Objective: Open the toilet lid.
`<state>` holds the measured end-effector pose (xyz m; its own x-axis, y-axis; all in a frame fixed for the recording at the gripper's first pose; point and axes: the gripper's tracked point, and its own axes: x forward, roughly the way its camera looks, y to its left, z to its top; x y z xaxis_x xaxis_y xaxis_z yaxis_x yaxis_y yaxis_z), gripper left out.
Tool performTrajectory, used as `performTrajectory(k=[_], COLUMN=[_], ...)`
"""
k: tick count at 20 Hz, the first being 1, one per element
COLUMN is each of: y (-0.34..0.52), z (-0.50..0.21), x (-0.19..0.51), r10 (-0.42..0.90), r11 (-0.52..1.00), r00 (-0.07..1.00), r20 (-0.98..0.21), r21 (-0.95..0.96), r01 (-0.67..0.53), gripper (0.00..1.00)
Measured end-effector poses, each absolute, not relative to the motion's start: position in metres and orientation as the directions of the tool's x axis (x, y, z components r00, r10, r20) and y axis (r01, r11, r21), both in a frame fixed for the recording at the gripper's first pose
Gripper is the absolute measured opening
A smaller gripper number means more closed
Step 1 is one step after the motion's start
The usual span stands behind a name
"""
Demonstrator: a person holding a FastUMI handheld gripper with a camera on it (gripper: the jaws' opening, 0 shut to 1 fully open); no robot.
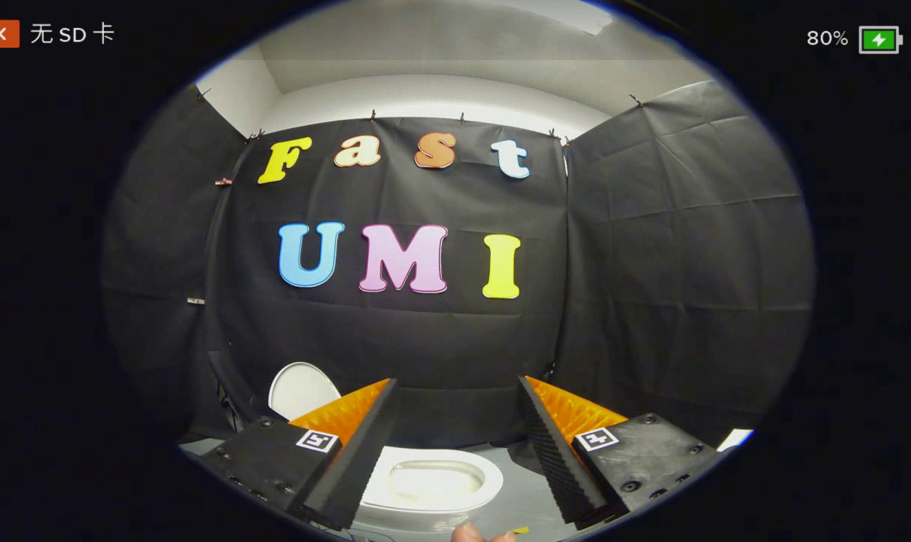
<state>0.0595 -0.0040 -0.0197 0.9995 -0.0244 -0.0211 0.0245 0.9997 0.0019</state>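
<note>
A small white toilet (433, 482) stands on the grey floor below and between my fingers, its oval seat and bowl showing from above. Its white lid (301, 388) stands raised, tilted back toward the black cloth wall, just beyond my left finger, which hides its lower part. My gripper (458, 384) is open, fingers wide apart with nothing between them, held above the toilet and apart from it.
Black cloth walls close in the booth behind and on both sides of the toilet. A grey floor (516, 497) lies around the bowl. A fingertip of a person's hand (470, 533) shows at the near edge below the toilet.
</note>
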Motion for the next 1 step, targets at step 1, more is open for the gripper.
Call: performTrajectory(k=[1], y=[-0.0047], z=[-0.0206], x=[0.0593], r10=[-0.024], r11=[1.0], r00=[0.999], r20=[-0.023], r21=[0.002], r01=[0.024], gripper=[0.98])
